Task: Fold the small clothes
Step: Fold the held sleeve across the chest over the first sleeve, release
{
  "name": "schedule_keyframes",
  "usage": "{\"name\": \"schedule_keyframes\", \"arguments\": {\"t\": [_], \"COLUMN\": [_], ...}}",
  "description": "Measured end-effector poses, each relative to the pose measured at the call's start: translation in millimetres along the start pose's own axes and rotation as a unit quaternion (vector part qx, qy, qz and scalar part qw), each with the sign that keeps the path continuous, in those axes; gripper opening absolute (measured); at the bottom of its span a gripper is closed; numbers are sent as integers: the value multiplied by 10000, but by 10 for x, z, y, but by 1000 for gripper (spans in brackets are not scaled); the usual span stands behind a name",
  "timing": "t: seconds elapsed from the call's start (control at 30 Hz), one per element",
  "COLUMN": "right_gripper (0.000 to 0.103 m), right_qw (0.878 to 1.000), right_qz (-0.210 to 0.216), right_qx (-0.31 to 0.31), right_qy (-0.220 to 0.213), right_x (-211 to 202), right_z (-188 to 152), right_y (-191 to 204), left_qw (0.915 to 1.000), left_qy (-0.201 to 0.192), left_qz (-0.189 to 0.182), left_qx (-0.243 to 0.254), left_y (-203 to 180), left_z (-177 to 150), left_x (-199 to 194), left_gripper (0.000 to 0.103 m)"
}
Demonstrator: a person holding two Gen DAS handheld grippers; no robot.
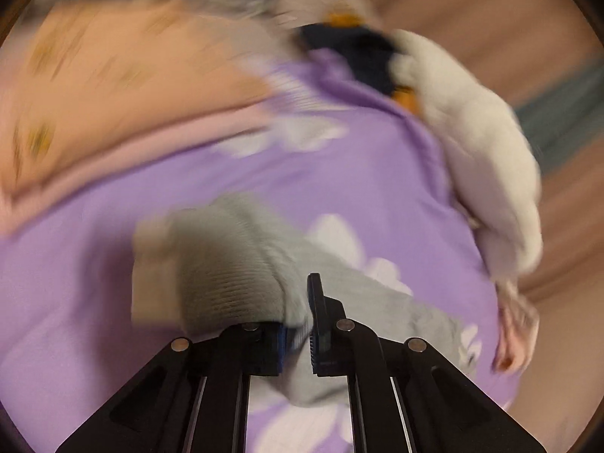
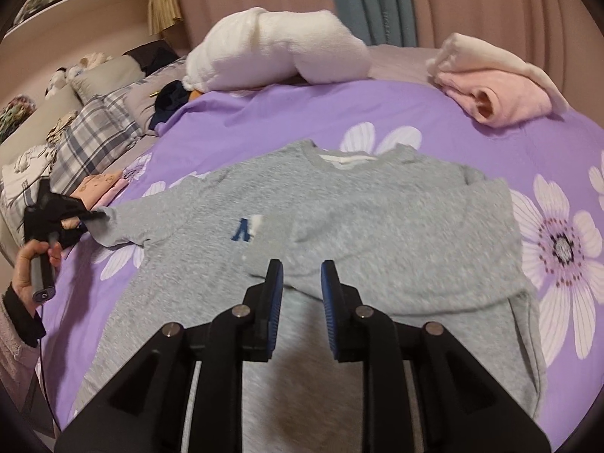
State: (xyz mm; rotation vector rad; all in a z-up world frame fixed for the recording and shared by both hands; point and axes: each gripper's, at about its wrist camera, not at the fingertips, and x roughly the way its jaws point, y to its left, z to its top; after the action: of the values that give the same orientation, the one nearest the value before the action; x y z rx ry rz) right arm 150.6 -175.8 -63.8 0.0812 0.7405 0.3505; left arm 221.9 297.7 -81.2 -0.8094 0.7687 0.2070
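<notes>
A: Where is the grey sweatshirt point(image 2: 339, 226)?
B: Flat on the purple flowered bedspread point(image 2: 472, 128), one sleeve pinched by the left gripper point(image 1: 300, 324).
A: And the right gripper point(image 2: 302, 294)?
B: Parted above the shirt's front, gripping nothing.

A home bedroom: a bed with a purple floral sheet point(image 2: 377, 113), plaid pillows point(image 2: 98, 132) and pink curtains point(image 2: 490, 0).

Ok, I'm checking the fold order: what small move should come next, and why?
Probably carry the left sleeve across onto the grey shirt's chest: the left gripper is shut on its cuff, and the right gripper hangs open above the body, holding nothing.
</notes>
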Motion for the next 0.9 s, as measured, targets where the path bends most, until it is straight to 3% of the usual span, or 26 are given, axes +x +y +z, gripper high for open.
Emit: {"name": "schedule_keyframes", "arguments": {"t": [0.1, 0.2, 0.33, 0.4, 0.43, 0.53, 0.57, 0.6, 0.67, 0.73, 0.77, 0.8, 0.83, 0.9], "right_gripper": [22, 23, 24, 24, 24, 27, 30, 31, 32, 36, 38, 40, 41, 41], "right_qw": [9999, 9994, 9986, 9984, 9982, 9976, 9971, 9968, 9962, 9954, 9952, 9948, 9940, 9925], "right_qz": [-48, -38, 8, -6, -13, -24, -24, -1, 69, 124, 145, 186, 250, 336], "right_qx": [160, 346, 526, 569, 600, 696, 754, 796, 868, 939, 959, 993, 1051, 1163], "right_qy": [5, -40, -83, -72, -53, 19, 55, 76, 102, 125, 125, 130, 144, 157], "right_x": [-57, -137, -230, -257, -267, -277, -282, -285, -283, -284, -280, -274, -262, -240], "right_z": [-43, -89, -153, -186, -202, -242, -265, -279, -301, -316, -318, -319, -319, -314], "right_y": [-128, -243, -374, -410, -440, -510, -539, -559, -595, -620, -621, -629, -636, -637], "left_qw": [9950, 9825, 9588, 9425, 9340, 9192, 9098, 9044, 8912, 8844, 8804, 8713, 8609, 8522], "left_qy": [-150, -129, 139, 328, 459, 828, 1016, 1101, 1358, 1461, 1473, 1539, 1617, 1609], "left_qz": [-93, -262, -403, -359, -315, -117, 57, 175, 242, 68, -47, -181, -252, -281], "left_qx": [987, 1837, 2809, 3307, 3528, 3849, 4024, 4118, 4320, 4431, 4507, 4657, 4818, 4970], "left_y": [-612, -1191, -1819, -2069, -2168, -2309, -2336, -2361, -2363, -2348, -2357, -2365, -2369, -2363], "left_z": [-139, -411, -956, -1303, -1490, -1843, -1978, -2045, -2184, -2239, -2281, -2317, -2352, -2411], "left_x": [-144, -206, -117, -4, 80, 275, 395, 456, 551, 522, 477, 440, 409, 336], "left_gripper": [4, 4, 4, 4, 4, 5, 7, 13, 34, 63, 68, 81, 88, 88]}}
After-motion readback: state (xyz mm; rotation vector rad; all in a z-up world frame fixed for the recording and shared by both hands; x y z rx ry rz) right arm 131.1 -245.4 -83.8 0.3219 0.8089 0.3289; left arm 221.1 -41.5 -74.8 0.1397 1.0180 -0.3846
